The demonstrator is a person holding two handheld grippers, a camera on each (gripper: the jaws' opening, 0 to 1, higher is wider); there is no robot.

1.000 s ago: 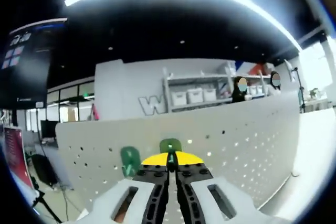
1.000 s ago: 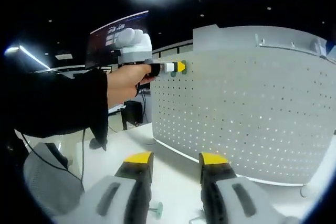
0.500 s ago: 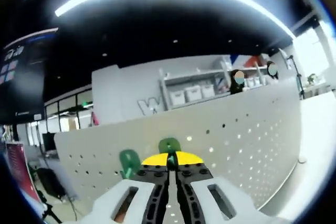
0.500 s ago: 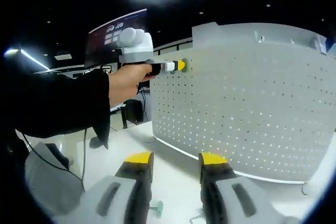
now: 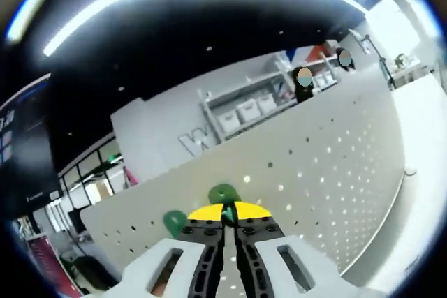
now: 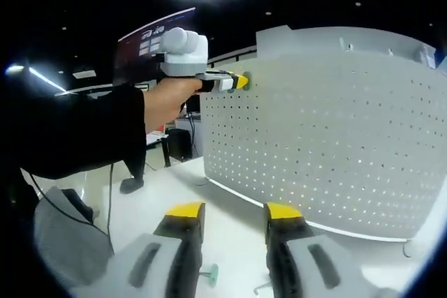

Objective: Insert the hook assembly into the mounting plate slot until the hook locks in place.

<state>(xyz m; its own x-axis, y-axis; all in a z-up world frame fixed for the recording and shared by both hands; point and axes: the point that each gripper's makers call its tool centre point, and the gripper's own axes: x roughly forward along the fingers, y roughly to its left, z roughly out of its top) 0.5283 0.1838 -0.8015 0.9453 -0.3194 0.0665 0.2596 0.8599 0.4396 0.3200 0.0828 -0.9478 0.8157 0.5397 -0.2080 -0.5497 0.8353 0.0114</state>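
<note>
My left gripper is shut on a green hook, whose round head pokes out past the yellow jaw tips against the white perforated mounting plate. A second green hook sits on the plate just to the left. In the right gripper view a hand holds the left gripper against the upper left corner of the mounting plate. My right gripper hangs open and empty, low over the white table and short of the plate.
A small green hook piece lies on the white table between my right jaws, with a thin pale part beside it. A dark sleeve fills the left. Shelves with white bins stand behind the plate.
The left gripper has tilted and risen slightly against the plate's top corner, still holding the hook. The right gripper has stayed put and open.
</note>
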